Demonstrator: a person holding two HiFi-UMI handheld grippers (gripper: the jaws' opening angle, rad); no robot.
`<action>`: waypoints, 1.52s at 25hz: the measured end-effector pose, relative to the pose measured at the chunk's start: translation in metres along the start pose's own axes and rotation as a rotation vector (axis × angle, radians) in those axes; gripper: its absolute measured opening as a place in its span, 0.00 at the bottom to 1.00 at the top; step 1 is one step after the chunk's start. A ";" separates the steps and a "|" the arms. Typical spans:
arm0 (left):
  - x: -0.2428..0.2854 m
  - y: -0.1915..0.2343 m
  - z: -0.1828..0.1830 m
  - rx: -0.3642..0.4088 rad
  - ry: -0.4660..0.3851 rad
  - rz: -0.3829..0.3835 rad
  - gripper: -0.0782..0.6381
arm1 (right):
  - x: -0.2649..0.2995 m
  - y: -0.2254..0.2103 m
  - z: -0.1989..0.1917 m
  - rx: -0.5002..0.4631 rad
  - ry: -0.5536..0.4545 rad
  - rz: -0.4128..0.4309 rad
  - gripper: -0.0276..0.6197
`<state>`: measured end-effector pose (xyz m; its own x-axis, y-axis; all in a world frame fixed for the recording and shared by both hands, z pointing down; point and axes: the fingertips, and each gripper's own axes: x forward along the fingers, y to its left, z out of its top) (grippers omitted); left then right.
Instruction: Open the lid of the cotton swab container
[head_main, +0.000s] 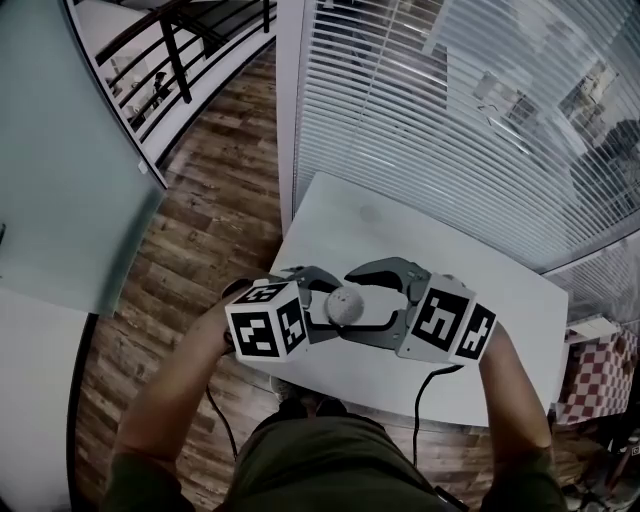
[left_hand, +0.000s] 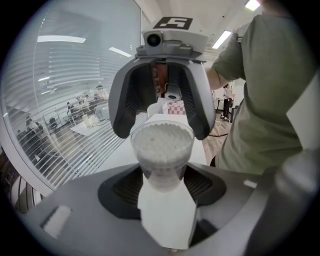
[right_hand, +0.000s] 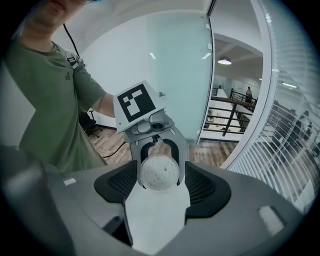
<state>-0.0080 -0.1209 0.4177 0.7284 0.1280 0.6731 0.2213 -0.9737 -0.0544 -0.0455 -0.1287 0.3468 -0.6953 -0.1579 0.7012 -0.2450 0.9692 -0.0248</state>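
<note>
Left gripper (head_main: 318, 303) pinches the small clear round plastic container of white cotton swabs (head_main: 345, 305), over the near edge of the white rectangular table (head_main: 400, 225). Its long axis runs toward my right gripper (head_main: 368, 300), whose jaws are spread wide, flanking the swab-packed end without pressing. Lid on or off: cannot tell. Beyond: white slatted blinds (head_main: 450, 100), dark wooden plank floor (head_main: 210, 200).

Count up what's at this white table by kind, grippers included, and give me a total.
Grippers: 2, the left gripper and the right gripper
Swab container: 1
Table: 1
Total: 4
</note>
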 end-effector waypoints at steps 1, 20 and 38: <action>0.000 -0.001 0.000 0.001 0.002 -0.002 0.47 | 0.002 0.001 0.001 -0.001 0.006 0.003 0.48; 0.008 -0.007 -0.005 0.002 0.033 -0.017 0.47 | 0.028 0.006 -0.015 -0.013 0.124 0.023 0.47; 0.002 -0.011 0.000 -0.011 -0.048 0.005 0.46 | 0.022 0.011 -0.005 0.010 -0.047 0.041 0.47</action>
<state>-0.0093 -0.1097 0.4201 0.7602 0.1313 0.6363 0.2104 -0.9763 -0.0498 -0.0601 -0.1201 0.3652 -0.7361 -0.1269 0.6649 -0.2224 0.9731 -0.0605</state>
